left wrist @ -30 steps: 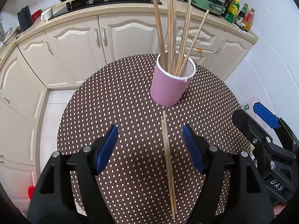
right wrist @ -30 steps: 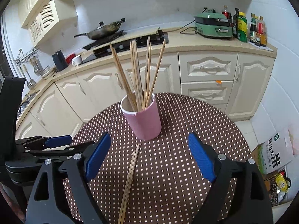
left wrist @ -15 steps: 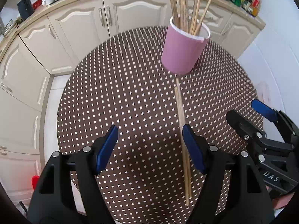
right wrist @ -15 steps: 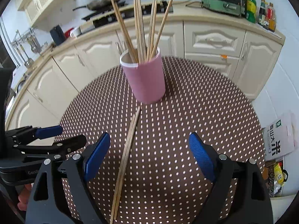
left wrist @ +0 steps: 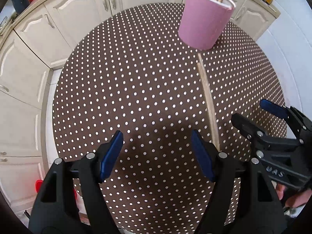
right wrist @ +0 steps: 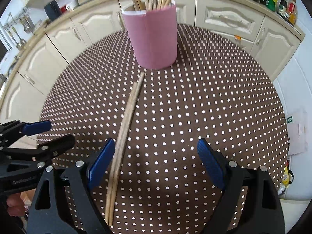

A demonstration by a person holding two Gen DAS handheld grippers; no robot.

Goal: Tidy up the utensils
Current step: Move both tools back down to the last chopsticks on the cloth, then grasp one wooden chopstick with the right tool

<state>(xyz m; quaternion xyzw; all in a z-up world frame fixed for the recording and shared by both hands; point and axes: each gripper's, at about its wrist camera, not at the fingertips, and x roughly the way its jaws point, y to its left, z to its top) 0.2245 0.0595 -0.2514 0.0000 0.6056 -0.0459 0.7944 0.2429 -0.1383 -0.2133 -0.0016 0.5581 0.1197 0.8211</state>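
Two chopsticks [right wrist: 124,128] lie side by side on the dotted bench [right wrist: 214,101], one end near a pink cup [right wrist: 156,39] holding more sticks. The right hand-held gripper [right wrist: 154,165] hangs spread over their near end, empty. The left hand-held gripper [left wrist: 157,154] is spread too, just beside them.

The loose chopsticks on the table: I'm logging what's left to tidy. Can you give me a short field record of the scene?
loose item: pair of chopsticks, lying flat side by side on the table
holder: pink cup, upright, already holding several chopsticks
position: far tips of the pair point toward the cup's base
left gripper: open, empty
right gripper: open, pair beside its left finger, not gripped
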